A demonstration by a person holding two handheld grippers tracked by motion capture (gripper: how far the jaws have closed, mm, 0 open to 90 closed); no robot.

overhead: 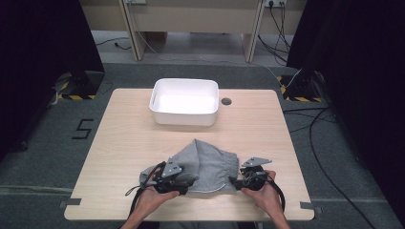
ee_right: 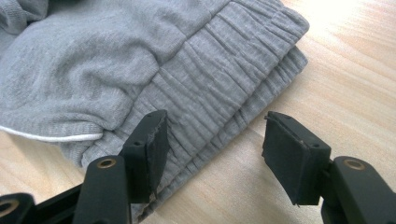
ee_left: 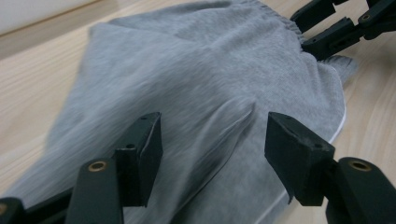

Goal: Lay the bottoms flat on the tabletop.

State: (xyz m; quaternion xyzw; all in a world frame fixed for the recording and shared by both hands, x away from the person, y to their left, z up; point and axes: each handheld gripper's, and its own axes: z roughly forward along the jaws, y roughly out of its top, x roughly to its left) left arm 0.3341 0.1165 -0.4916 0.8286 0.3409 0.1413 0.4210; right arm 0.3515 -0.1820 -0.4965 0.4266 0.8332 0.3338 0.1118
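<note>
A grey fleece garment (overhead: pixel 205 164) with a ribbed elastic waistband (ee_right: pixel 224 88) lies bunched near the table's front edge. My left gripper (overhead: pixel 184 183) is at its left front, jaws open over a fold of the cloth (ee_left: pixel 219 116). My right gripper (overhead: pixel 235 181) is at the garment's right front corner, jaws open and straddling the waistband's edge, with bare wood under the right jaw. The right gripper (ee_left: pixel 336 28) also appears at the top right of the left gripper view, touching the cloth's far side. A thin white trim (ee_right: pixel 51 136) runs along one hem.
A white rectangular tub (overhead: pixel 185 101) stands at the back middle of the wooden table (overhead: pixel 124 143). A round cable hole (overhead: pixel 226 101) sits just right of it. Black curtains, cables and a desk frame lie beyond the table.
</note>
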